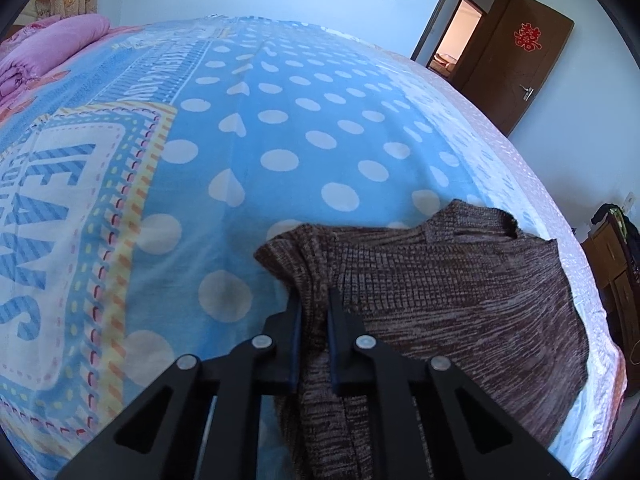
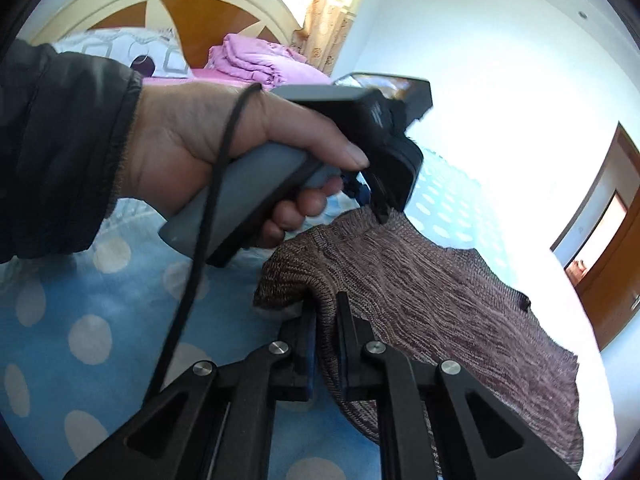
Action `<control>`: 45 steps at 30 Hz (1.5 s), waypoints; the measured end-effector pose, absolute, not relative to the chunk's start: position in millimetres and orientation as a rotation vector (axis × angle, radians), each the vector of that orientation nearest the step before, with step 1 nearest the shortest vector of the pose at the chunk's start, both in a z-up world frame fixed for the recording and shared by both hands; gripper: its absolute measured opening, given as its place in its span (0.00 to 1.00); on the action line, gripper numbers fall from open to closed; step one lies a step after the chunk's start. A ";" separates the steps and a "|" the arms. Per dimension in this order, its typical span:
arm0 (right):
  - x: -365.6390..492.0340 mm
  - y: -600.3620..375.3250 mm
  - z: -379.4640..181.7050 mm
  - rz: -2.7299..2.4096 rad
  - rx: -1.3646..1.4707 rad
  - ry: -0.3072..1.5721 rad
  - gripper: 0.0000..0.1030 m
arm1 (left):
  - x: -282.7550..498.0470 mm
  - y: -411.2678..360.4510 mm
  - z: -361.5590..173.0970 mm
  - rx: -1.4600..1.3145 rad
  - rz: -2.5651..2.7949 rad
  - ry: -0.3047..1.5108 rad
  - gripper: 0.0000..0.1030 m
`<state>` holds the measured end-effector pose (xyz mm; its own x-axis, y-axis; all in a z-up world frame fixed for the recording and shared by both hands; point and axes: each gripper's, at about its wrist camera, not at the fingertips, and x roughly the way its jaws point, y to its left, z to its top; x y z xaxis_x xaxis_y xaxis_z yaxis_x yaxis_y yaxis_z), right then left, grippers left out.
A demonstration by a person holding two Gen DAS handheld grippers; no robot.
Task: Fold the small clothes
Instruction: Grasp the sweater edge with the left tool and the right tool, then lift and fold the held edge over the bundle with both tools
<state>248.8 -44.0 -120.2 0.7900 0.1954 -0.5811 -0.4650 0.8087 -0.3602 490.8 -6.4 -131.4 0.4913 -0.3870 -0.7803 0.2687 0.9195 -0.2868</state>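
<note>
The brown knitted sweater point(image 1: 440, 288) lies on the dotted bed sheet point(image 1: 280, 128), low in both frames. The left hand-held gripper point(image 1: 314, 304) and the right hand-held gripper point(image 2: 326, 312) each pinch its near edge tightly. I think both should lift together, evenly, and keep the edge straight.

sweater point(image 1: 460, 288): brown and pale mauve flecks, a mottled marl knit, ribbed along the edge
bedspread point(image 1: 304, 128): sky blue, scattered with cream dots and hearts; a cream panel with striped blue letters and a dashed yellow, orange and red border toward its left edge
quilt point(image 2: 256, 60): plain pink, at the head of the bed
headboard point(image 2: 168, 4): cream frame, orange-brown panels
door point(image 1: 516, 64): dark brown, carrying a red paper emblem
left gripper point(image 1: 314, 300): black fingers, blue pads
right gripper point(image 2: 326, 308): black, silver rivets
sleeve point(image 2: 52, 148): dark grey
</note>
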 end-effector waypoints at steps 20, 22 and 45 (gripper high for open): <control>282.1 -107.4 -105.9 0.428 -0.215 0.633 0.07 | 478.1 -21.0 -84.6 -0.103 -0.386 0.909 0.10; 285.2 -114.9 -103.8 0.431 -0.184 0.637 0.07 | 475.8 -24.3 -80.1 -0.092 -0.383 0.898 0.10; 278.9 -215.7 -76.1 0.379 0.135 0.631 0.07 | 453.2 -111.3 -17.7 -0.049 -0.460 0.815 0.10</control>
<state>278.9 -215.7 -76.1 0.7419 0.3849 -0.5490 -0.3035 0.9229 0.2369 453.2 -111.3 -17.7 0.5934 -0.4145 -0.6899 0.3771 0.9005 -0.2167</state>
